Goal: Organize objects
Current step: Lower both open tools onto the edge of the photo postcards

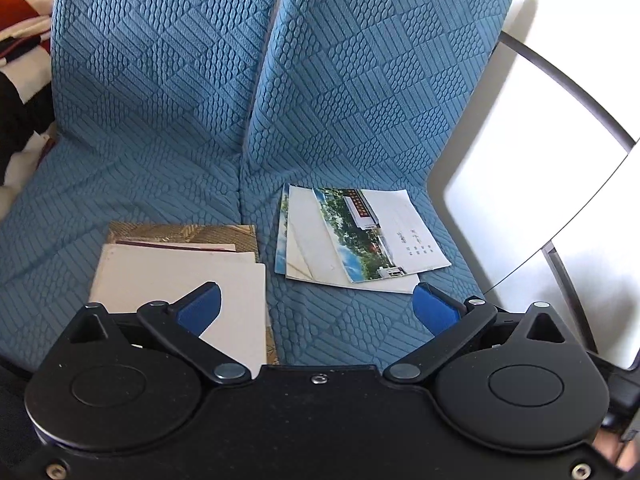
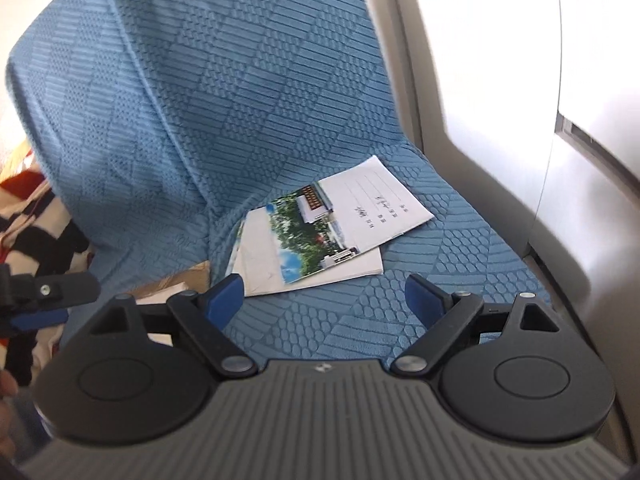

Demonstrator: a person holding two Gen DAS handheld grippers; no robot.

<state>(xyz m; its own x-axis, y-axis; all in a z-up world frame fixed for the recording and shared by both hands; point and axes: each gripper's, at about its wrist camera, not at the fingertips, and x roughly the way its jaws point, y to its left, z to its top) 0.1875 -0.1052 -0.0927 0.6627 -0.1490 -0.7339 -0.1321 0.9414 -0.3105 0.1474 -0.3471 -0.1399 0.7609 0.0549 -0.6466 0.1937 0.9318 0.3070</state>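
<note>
Lying just beyond the wide-spread right gripper (image 2: 324,294): loose booklets (image 2: 320,236).

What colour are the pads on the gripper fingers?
Blue pads, clearest in the left wrist view.

Left tongs (image 1: 316,306): all-black housing, two round discs flanking centre, smaller raised circle on each. Black link arms pivot on silver rivets; blue pads (image 1: 200,310) at tips. Triangular cut-outs outboard of arms. Small screw at centre behind tongs, two more at rear corners.

Right tongs (image 2: 324,300): same black discs, arms, rivets, blue pads (image 2: 424,300); rear housing grey, ribbed lengthwise, small screw at front centre.
</note>
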